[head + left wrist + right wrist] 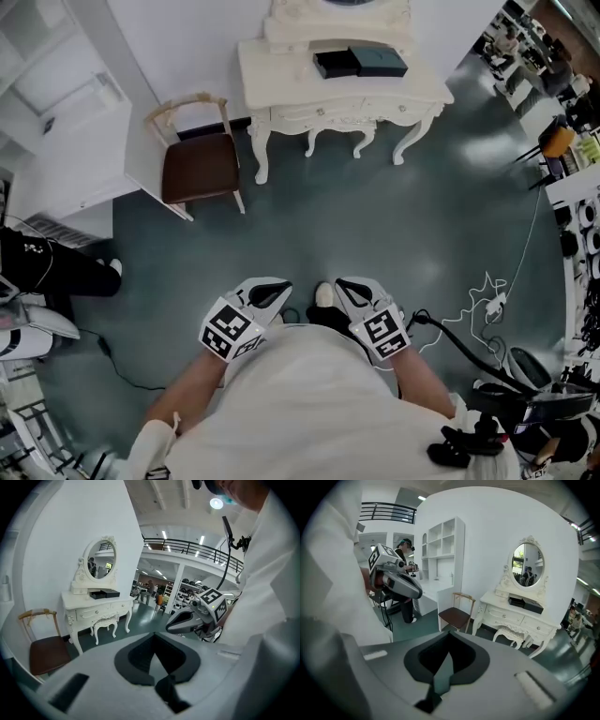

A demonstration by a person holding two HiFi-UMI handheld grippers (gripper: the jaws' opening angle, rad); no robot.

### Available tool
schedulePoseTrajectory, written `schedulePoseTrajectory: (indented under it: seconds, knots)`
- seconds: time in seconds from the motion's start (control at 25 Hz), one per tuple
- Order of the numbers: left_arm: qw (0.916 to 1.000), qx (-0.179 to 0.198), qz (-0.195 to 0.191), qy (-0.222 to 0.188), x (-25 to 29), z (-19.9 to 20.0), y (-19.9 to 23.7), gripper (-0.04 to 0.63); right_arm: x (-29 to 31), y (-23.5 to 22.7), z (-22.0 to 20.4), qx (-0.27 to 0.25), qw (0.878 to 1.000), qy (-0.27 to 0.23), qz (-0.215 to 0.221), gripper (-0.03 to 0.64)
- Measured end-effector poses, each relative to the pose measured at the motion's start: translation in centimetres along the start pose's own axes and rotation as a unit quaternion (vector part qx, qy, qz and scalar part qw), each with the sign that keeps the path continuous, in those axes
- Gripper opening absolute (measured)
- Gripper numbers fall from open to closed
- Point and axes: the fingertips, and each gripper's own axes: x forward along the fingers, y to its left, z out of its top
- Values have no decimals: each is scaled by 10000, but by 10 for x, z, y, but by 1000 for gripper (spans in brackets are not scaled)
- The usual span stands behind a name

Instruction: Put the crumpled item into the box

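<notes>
Closest in, both tools sit tucked against the person's white top: the left gripper (267, 292) and the right gripper (354, 292), each with its fingers pressed together on nothing. No view shows the crumpled item, so I cannot tell where it lies.

Just right of the feet a white cable (494, 302) trails over the floor (375, 216). A step that way could snag it, and only the head view reveals this.

Farther off stands a chair (199, 167), then the white counter (281, 77) carrying a black box (335, 63) right beside a teal box (379, 61). Set so close, they invite a drop into the wrong one.

Only the gripper views show the oval mirror (100, 559) above, and only the right gripper view shows the shelves (440, 545).
</notes>
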Motion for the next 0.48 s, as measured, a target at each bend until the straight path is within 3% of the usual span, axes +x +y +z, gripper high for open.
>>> schedulePoseTrajectory:
  seconds: [0.32,0.4,0.48]
  knots:
    - [9997,72,222,43,78,48,3,2,-21,-97,-7,45,9996,-258,-96,3]
    - [9994,108,329,15,101,67,6,2,-27,-127,-7,46,9996,-275,-109,60]
    - [9990,152,422,21,124,83,11,23,-33,-154,-10,93,9994,-322,-127,64]
